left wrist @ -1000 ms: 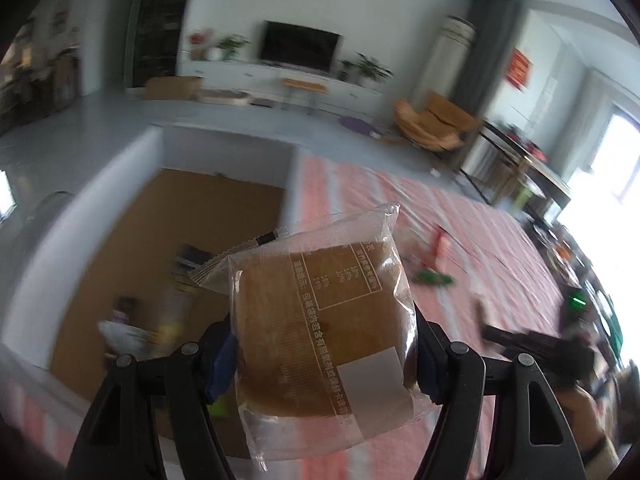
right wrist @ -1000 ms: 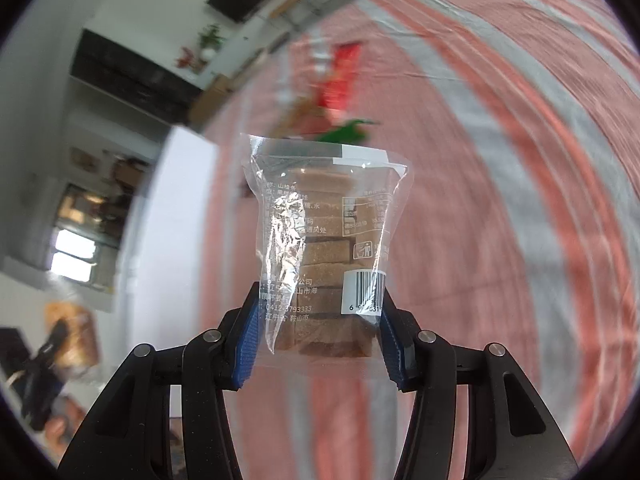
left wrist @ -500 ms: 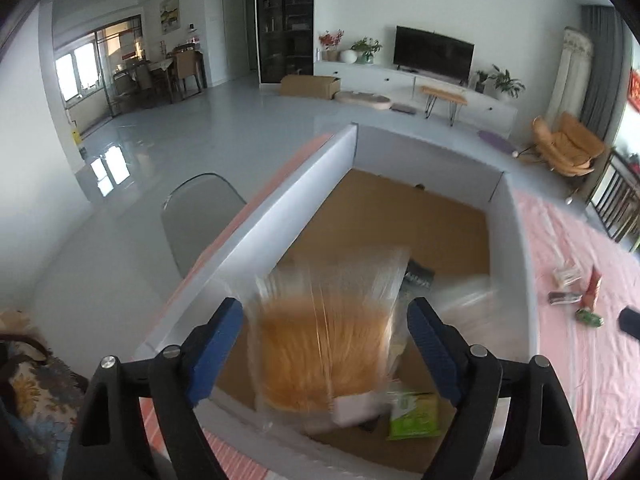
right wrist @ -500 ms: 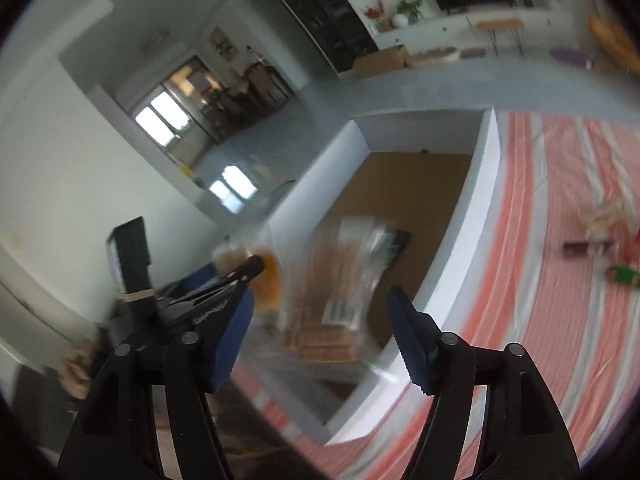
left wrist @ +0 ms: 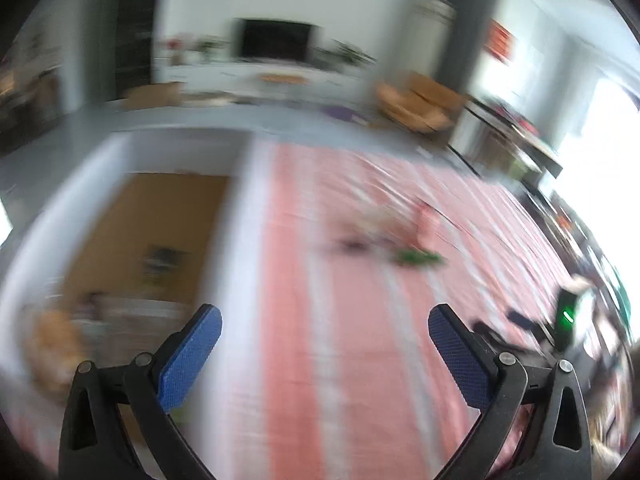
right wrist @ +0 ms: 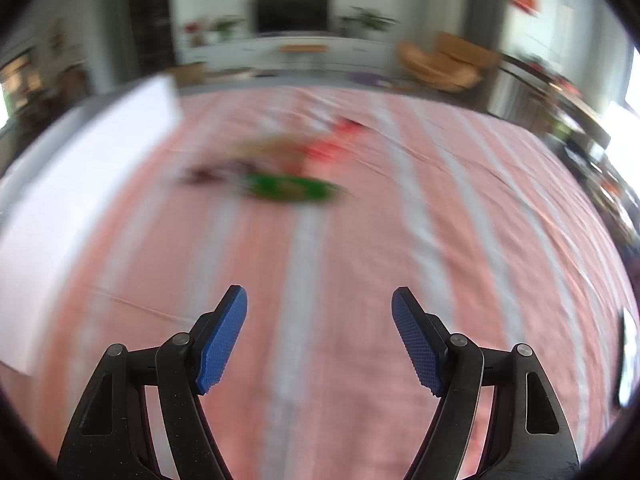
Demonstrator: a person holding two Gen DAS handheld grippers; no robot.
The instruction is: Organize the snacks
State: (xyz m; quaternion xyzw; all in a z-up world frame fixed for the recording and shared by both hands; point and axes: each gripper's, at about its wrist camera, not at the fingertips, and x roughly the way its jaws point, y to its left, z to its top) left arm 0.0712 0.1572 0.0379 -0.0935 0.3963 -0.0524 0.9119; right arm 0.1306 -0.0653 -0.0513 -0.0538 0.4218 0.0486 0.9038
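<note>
Both views are blurred by motion. My left gripper (left wrist: 325, 322) hangs over the pink striped cloth (left wrist: 360, 360), its jaws opening wide with nothing between them. To its left lies the white-walled box (left wrist: 224, 248) with a brown floor; an orange bread packet (left wrist: 54, 344) and other snacks lie in it. My right gripper (right wrist: 319, 304) is also opening and empty above the cloth (right wrist: 400, 280). Ahead of it lie a green packet (right wrist: 294, 188), a red packet (right wrist: 332, 146) and a dark bar (right wrist: 204, 176). The same green packet (left wrist: 416, 257) and a red packet (left wrist: 426, 222) show in the left view.
The box's white wall (right wrist: 80, 184) stands at the left of the right wrist view. The other gripper, with a green light (left wrist: 566, 314), shows at the far right of the left view. Behind the table are a TV (right wrist: 292, 12) and orange chairs (right wrist: 440, 64).
Both grippers let go of their bread packets over the box and opened. Both then swung right, from the box toward the loose snacks on the cloth.
</note>
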